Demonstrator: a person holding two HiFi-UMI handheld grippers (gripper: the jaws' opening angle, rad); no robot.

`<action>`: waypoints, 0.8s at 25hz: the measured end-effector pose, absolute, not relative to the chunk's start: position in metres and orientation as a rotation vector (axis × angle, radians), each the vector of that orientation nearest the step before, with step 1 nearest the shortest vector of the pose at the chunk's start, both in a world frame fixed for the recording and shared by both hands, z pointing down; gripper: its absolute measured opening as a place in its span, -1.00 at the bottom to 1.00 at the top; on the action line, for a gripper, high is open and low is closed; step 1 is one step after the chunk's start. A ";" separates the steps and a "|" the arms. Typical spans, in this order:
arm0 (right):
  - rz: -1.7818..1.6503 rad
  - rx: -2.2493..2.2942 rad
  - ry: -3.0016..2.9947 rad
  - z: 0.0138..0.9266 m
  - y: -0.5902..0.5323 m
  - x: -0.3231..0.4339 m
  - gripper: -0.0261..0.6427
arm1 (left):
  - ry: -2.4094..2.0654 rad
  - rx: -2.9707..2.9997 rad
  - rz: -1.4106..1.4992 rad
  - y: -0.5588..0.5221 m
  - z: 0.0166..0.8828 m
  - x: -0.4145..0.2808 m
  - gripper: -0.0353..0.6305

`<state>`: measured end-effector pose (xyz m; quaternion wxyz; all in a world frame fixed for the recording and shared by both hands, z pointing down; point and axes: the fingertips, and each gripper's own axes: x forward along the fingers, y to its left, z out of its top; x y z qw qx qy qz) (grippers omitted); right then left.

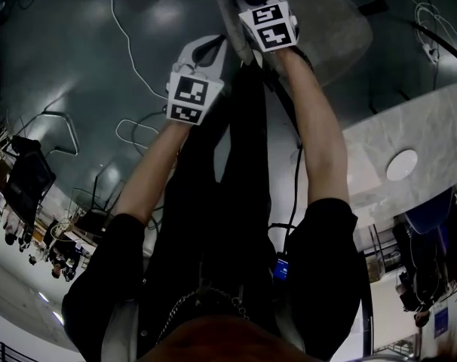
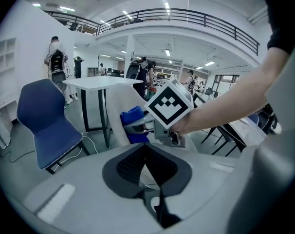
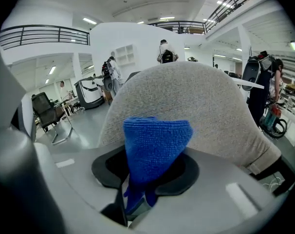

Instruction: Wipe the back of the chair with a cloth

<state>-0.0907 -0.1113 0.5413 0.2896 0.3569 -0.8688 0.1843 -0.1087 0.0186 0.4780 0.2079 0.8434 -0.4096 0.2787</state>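
Cloth (image 3: 155, 145): blue, bunched into a folded wad that sticks out forward, so a soft face meets the fabric rather than the jaws.
Chair back (image 3: 186, 106): grey woven, upright, straight ahead of the cloth; cloth tip at or just short of it, contact not certain.
Right gripper (image 3: 138, 206): jaws clamped on the lower end of the cloth, aimed square at the backrest, probably ready for a wiping stroke.
Left gripper (image 2: 156, 196): jaws pressed together, nothing between them; held just beside the right one and lower, off the chair, likely parked out of the wipe path.
Task stage: judged as at the start or in the middle of a wipe; no sign on the fabric of how much is done.
Around: blue chair (image 2: 45, 121) and white table (image 2: 101, 83) behind the grey chair; people (image 2: 56, 62) far back; white cable (image 1: 127, 44) on the floor; pale counter (image 1: 409, 138) to the right.
Obstacles: none between cloth and backrest; the floor cable is a trip risk.
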 end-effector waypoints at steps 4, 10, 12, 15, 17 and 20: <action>0.516 0.932 -2.329 0.545 -0.096 -0.092 -0.53 | -1.132 2.354 0.782 0.025 0.481 -0.108 -0.86; 0.521 0.868 -2.340 0.549 -0.068 -0.095 -0.53 | -1.119 2.377 0.786 0.031 0.480 -0.106 -0.86; 0.517 0.815 -2.347 0.550 -0.057 -0.097 -0.53 | -1.109 2.386 0.792 0.032 0.480 -0.104 -0.86; 0.522 0.774 -2.359 0.547 -0.047 -0.097 -0.53 | -1.088 2.404 0.794 0.031 0.478 -0.100 -0.86; 0.537 0.801 -2.368 0.543 -0.049 -0.092 -0.52 | -1.074 2.421 0.792 0.027 0.476 -0.094 -0.86; 0.569 0.861 -2.371 0.540 -0.057 -0.082 -0.52 | -1.057 2.440 0.788 0.018 0.474 -0.084 -0.86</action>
